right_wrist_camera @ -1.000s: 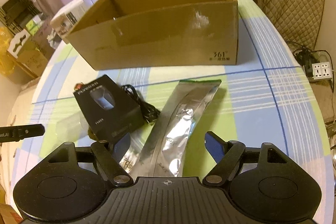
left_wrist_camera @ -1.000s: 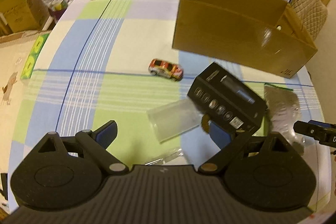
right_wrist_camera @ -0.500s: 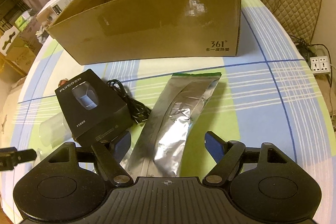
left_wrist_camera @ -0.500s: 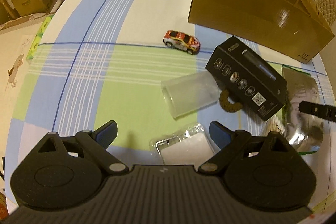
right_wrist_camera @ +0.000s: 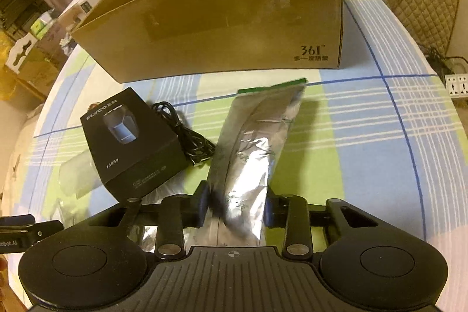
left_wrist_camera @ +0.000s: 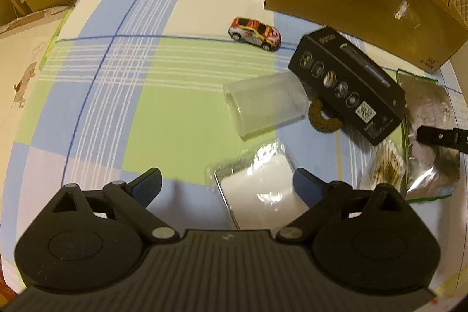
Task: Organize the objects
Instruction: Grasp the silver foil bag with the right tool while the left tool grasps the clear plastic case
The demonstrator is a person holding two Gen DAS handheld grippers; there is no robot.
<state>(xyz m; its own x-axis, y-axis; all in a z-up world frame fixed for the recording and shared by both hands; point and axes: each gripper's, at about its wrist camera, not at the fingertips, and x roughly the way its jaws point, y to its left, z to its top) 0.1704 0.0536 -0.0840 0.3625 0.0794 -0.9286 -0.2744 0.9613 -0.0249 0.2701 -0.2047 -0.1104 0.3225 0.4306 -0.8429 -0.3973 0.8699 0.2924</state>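
The right gripper (right_wrist_camera: pixel 236 205) is clamped on the near end of a silver foil pouch (right_wrist_camera: pixel 257 142), its jaws having just been closing with the pouch between them. The pouch is laid on the checked tablecloth (right_wrist_camera: pixel 365 136), stretched toward an open cardboard box (right_wrist_camera: pixel 222 28). Just left of the pouch a black cable (right_wrist_camera: pixel 187 133) and a black carton (right_wrist_camera: pixel 131 139) are seen. The left gripper (left_wrist_camera: pixel 228 184) is held with its jaws wide apart above a clear packet with white contents (left_wrist_camera: pixel 260 195); nothing is pressed by its pads. Beyond it a clear plastic tube (left_wrist_camera: pixel 263 104), a brown ring (left_wrist_camera: pixel 323 119) and a toy car (left_wrist_camera: pixel 254 32) are laid on the cloth.
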